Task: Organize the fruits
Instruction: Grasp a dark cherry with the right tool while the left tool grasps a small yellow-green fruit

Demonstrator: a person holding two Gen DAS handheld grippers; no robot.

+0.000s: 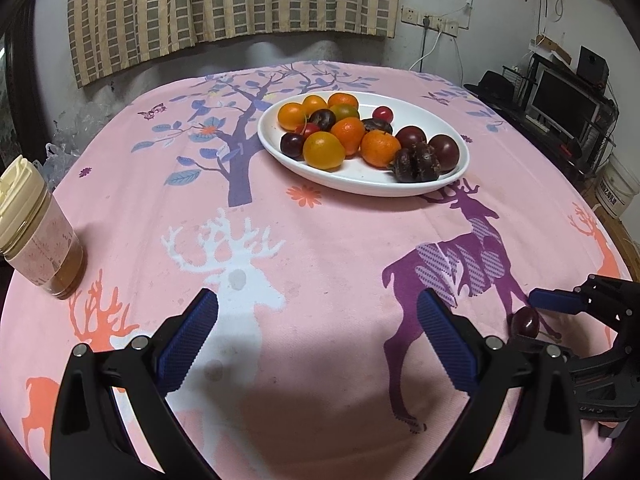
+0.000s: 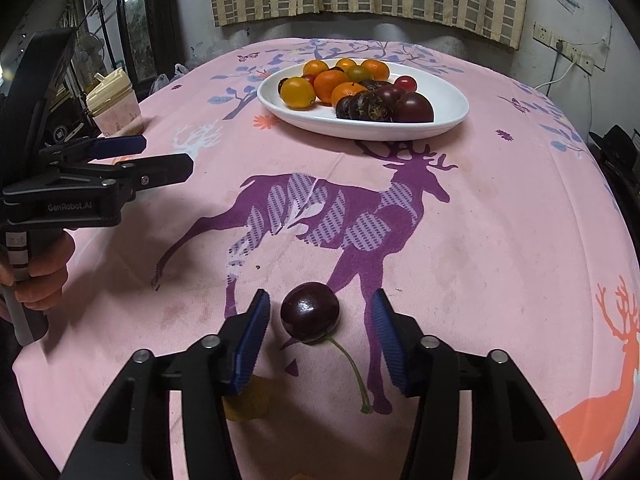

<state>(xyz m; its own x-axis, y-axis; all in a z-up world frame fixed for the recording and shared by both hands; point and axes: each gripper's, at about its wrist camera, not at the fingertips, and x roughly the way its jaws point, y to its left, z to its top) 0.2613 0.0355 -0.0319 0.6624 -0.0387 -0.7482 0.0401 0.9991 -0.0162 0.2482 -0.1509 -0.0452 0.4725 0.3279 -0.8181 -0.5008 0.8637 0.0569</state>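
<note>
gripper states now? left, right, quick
Left gripper: open, nothing between the fingers.
Right gripper: open around the dark cherry on the tablecloth, pads not touching it.

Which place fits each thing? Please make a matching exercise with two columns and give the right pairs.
Things:
1. cherry
2. oranges
3. jar
4. left gripper

Places or states:
A. on the white plate
B. at the table's edge, lid on
C. on the cloth between the right gripper's fingers
D. open, nothing between its fingers

Pairs: 1-C, 2-A, 3-B, 4-D
</note>
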